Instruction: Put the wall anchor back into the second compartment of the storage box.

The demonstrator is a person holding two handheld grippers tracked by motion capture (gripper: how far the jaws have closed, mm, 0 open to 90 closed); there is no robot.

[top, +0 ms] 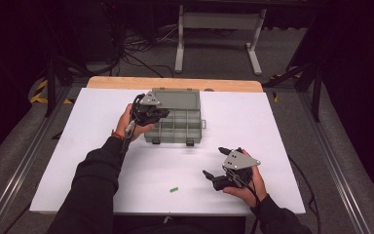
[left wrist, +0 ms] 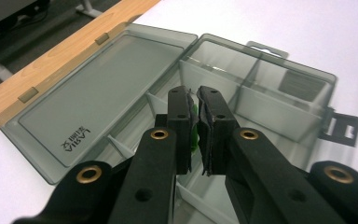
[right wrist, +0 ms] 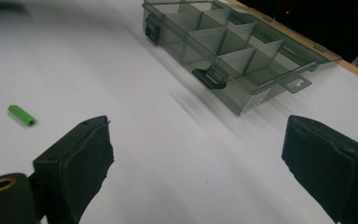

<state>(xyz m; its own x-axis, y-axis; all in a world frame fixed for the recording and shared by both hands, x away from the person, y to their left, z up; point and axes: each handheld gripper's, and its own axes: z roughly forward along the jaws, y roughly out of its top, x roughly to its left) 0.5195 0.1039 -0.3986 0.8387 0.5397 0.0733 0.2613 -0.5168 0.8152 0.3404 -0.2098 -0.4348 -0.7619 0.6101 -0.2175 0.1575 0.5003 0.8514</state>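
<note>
About halfway done, by the look of it: one small green piece [left wrist: 194,133] pinched tight in the left gripper [left wrist: 194,100], held right over the open grey box [top: 193,117] and not yet dropped in. Left to do: the other green piece [top: 175,189], lying on the white table [top: 272,122] near the right gripper [top: 216,165], jaws spread wide, holding nothing.

The left claw [left wrist: 195,128] covers most of a small green piece [left wrist: 194,127] pinched between its pads, so its shape cannot be told. The organiser box [right wrist: 242,56] is cut off by the top edge of the right gripper view.
</note>
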